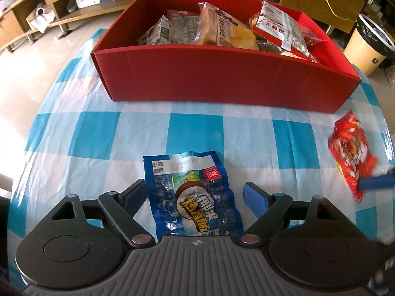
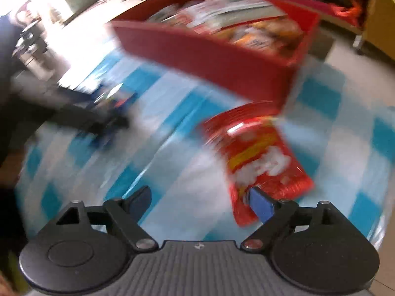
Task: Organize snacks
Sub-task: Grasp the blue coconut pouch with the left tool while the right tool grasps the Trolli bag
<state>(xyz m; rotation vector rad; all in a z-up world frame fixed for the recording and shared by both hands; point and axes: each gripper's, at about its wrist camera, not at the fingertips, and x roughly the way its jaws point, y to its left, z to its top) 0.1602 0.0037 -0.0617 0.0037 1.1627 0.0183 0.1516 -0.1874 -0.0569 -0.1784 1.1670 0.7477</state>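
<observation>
A checked cloth [image 1: 197, 128] in blue and white covers the table. On its far part stands the red box [image 1: 222, 79], open-topped and holding a heap of snack packets [image 1: 222, 27].

Near the box's front wall, toward its left half, a blue packet [image 1: 192, 194] lies flat on the cloth. The left gripper [image 1: 195, 197] hangs over it with its jaws apart, one finger on each side of the packet and neither pad pressing it.

Off the box's right front corner lies a red packet [image 2: 259, 157], just beside that corner in the right wrist view, which is blurred. The right gripper [image 2: 200, 199] is released, jaws spread wide; its right finger [image 2: 261, 204] overlaps the red packet's near edge, and nothing sits between the fingers but cloth.
</observation>
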